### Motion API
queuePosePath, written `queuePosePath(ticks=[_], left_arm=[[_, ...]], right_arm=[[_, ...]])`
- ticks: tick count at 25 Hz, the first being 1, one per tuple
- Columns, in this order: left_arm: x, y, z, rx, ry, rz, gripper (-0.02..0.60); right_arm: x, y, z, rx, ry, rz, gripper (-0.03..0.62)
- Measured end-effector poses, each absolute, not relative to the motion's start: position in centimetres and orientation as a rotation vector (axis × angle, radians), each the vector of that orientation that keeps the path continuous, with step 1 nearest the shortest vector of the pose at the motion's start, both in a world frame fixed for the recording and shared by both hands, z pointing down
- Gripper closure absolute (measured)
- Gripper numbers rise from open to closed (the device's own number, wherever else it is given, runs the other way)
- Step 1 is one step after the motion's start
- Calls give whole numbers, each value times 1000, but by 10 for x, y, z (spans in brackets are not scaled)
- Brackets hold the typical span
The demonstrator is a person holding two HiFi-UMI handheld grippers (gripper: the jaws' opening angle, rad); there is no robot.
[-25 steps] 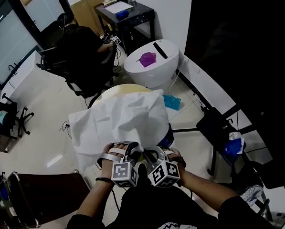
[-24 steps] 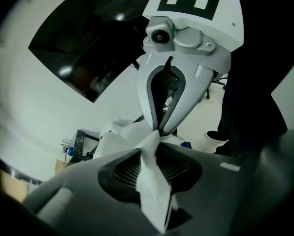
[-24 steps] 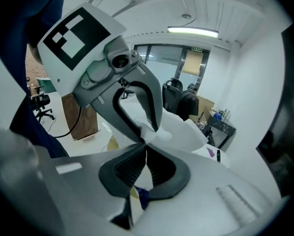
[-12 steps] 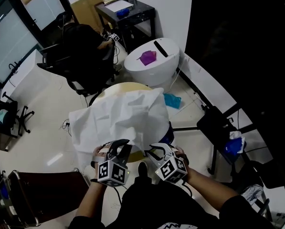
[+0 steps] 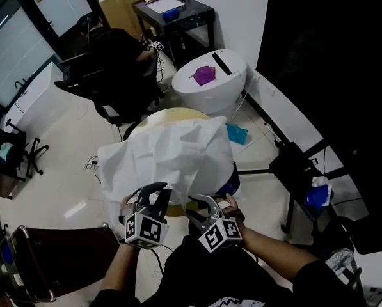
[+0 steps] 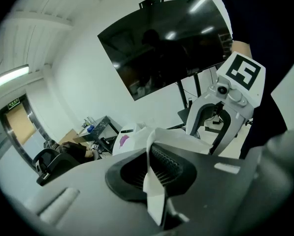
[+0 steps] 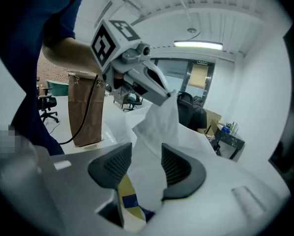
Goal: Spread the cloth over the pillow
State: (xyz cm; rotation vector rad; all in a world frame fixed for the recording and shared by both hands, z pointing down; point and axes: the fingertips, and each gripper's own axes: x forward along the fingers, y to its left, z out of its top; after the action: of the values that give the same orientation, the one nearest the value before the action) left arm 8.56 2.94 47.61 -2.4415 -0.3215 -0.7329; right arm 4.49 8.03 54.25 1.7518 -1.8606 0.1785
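A white cloth (image 5: 168, 158) lies crumpled over a pillow on a round beige table (image 5: 178, 115); the pillow shows only as a blue edge (image 5: 232, 181) and a yellow-and-blue patch (image 7: 129, 200). My left gripper (image 5: 153, 194) is at the cloth's near edge, shut on a fold of it (image 6: 154, 154) that is pinched between the pads. My right gripper (image 5: 200, 203) sits beside it on the right. Its jaws have just been opening and now stand wide (image 7: 147, 163); a loose fold of cloth hangs between them and the pads do not press it.
A white rounded bin (image 5: 210, 82) with a purple item stands beyond the table. A black office chair (image 5: 120, 69) and a black side table (image 5: 181, 18) are farther back. A black stand (image 5: 293, 165) is at the right, and a brown panel (image 5: 56, 261) at the lower left.
My left gripper has shut on the cloth's edge, rolled, and moved left and up, away from the right one. My right gripper's jaws have opened off the cloth.
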Motion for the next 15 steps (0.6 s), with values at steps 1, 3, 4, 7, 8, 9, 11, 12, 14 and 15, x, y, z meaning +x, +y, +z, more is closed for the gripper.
queuePosePath(ticks=[1, 3, 4, 7, 8, 9, 11, 12, 14, 15], left_arm=[[85, 31, 476, -2446, -329, -729, 581], [85, 34, 476, -2446, -346, -723, 581], [84, 35, 477, -2442, -355, -724, 581], [83, 40, 477, -2436, -389, -720, 581], [82, 43, 478, -2432, -406, -717, 581], [82, 47, 479, -2425, -429, -712, 581], [81, 59, 481, -2399, -489, -697, 581], [81, 66, 483, -2379, -520, -689, 581], [81, 81, 485, -2338, -578, -675, 581], [81, 91, 486, -2323, -609, -666, 581]], right_arm=[[42, 76, 543, 1751, -1851, 159, 393], [44, 68, 541, 1787, -1804, 116, 393], [48, 65, 539, 1818, -1773, 103, 396], [64, 68, 532, 1893, -1694, 100, 484], [69, 72, 531, 1905, -1675, 102, 553], [75, 77, 531, 1914, -1658, 104, 577], [89, 92, 528, 1940, -1618, 109, 580], [98, 101, 525, 1958, -1589, 110, 580], [117, 121, 515, 1992, -1520, 100, 582], [127, 132, 510, 2003, -1485, 86, 582]])
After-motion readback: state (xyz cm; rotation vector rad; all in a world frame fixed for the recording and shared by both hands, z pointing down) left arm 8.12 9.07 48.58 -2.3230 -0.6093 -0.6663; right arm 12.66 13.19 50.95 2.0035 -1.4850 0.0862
